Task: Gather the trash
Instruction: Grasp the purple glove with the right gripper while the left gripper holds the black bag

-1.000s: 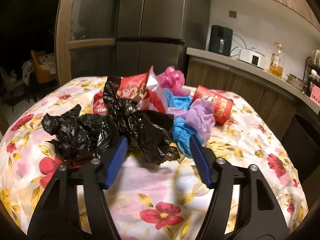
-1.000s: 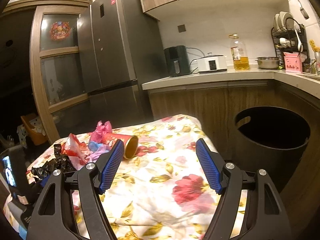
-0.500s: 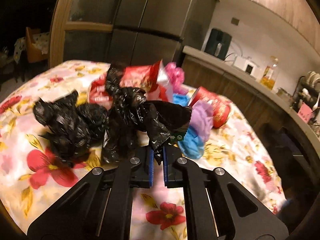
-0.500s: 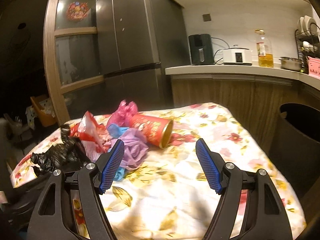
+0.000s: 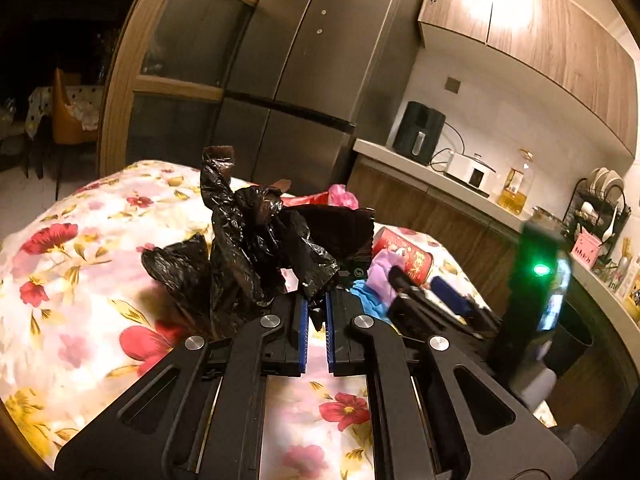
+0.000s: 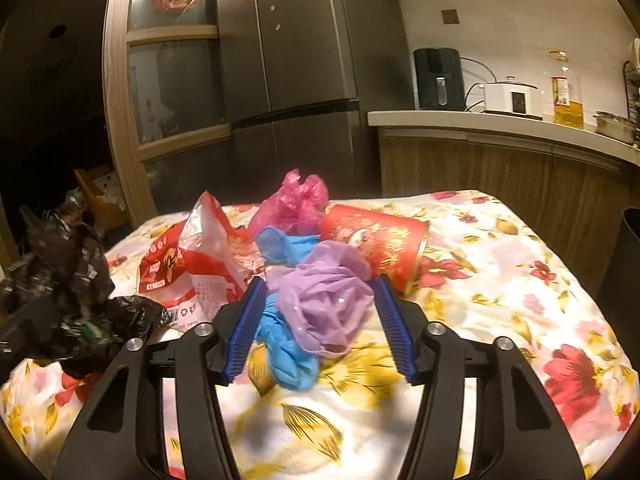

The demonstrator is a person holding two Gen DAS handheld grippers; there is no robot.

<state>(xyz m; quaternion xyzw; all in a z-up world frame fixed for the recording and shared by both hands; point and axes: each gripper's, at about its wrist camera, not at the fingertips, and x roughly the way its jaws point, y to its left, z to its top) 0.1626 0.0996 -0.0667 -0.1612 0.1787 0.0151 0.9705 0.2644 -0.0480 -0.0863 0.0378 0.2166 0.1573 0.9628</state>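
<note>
From my left camera, the flowered desk [image 5: 80, 280] drops away at a rounded edge on the left and at the far side, toward the grey fridge [image 5: 304, 80]. To the right, a narrow gap separates it from the wooden cabinets [image 5: 432, 216], and a dark bin [image 5: 568, 344] stands down in that gap. The near half of the cloth is bare, so I have room there.

My left tongs [image 5: 316, 312] are clenched on a fold of the black bag [image 5: 256, 248], which stands up crumpled above the blue pads; a second black lump [image 5: 180, 272] lies just left of it on the cloth. The tool points slightly downward and is rolled a little.

My right tongs [image 6: 320, 320] angle down over the desk's middle, jaws closing, with the purple bag [image 6: 324, 300] and the blue glove [image 6: 288, 352] between the pads. I can't tell if the pads press on them yet. Just behind lie the red paper cup [image 6: 376, 240] on its side, the pink bag [image 6: 296, 200] and the red-and-white wrapper [image 6: 200, 256], all bunched together and touching
</note>
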